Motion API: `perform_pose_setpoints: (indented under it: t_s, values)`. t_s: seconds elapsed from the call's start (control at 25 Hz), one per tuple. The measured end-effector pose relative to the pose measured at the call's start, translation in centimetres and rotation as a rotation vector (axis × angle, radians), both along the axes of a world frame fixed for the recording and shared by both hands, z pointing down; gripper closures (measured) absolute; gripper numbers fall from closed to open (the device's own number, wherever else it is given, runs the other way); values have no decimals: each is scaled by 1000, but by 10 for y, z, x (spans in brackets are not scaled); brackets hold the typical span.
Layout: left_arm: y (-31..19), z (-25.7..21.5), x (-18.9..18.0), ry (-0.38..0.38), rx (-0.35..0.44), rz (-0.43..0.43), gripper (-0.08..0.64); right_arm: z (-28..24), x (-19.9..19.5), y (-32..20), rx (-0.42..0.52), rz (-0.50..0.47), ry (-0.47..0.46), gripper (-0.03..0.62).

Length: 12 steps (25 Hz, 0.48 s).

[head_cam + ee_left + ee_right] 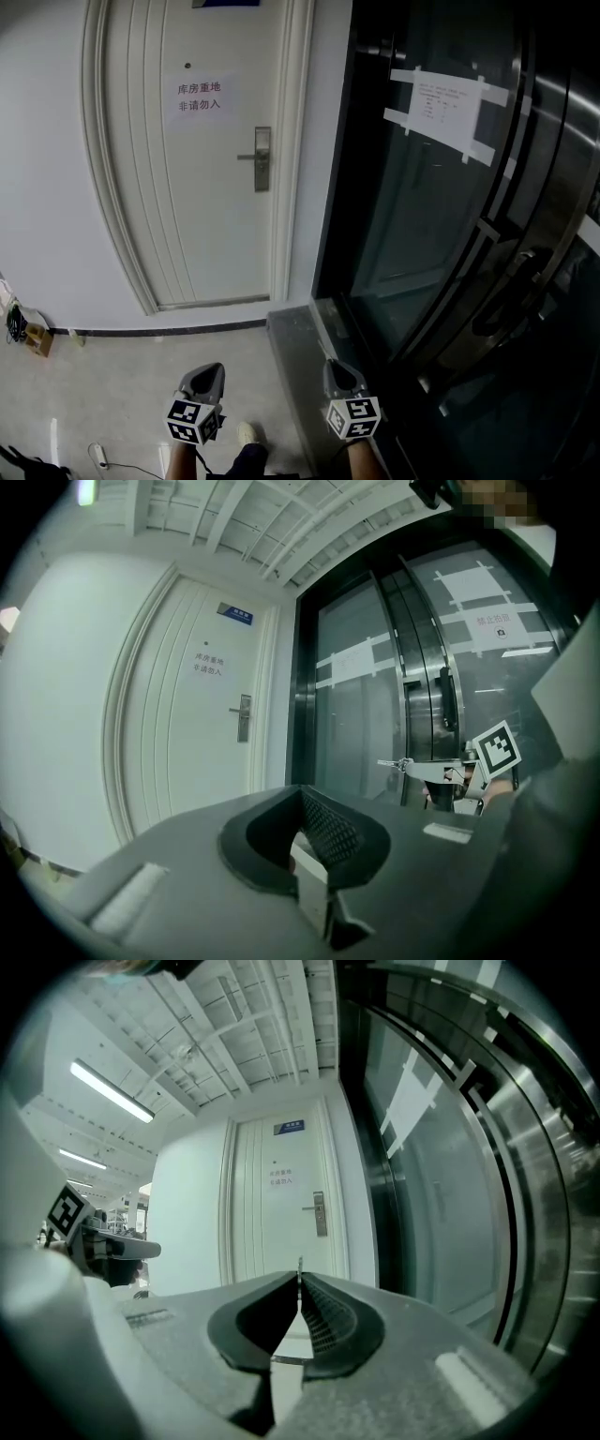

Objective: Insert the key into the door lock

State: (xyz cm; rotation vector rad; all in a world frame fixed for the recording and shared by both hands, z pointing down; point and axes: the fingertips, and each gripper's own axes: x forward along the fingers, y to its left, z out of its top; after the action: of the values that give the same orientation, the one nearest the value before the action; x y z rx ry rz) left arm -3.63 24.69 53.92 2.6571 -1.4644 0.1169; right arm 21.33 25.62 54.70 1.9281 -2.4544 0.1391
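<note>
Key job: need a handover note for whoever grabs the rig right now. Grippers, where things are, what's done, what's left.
Right gripper: shut on the key, with the key's tip sticking out ahead toward the door.
Left gripper: shut, nothing in it.
Lock: on the right edge of the white door, straight ahead. Both grippers are well short of it. The keyhole is too small to make out from here.
Done: the key is gripped.
Left: close in on the door, line the key up with the lock and push it in.

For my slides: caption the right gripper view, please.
Right gripper, shut on the key, faces the door lock ahead.
</note>
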Motion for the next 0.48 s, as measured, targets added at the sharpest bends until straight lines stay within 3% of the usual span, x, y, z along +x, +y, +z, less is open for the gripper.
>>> perform_pose_setpoints:
  t_s: [0.48]
  values:
    - [-99,9,-1,7,-13,31,558,8,-5,-90,-10,18,19,581]
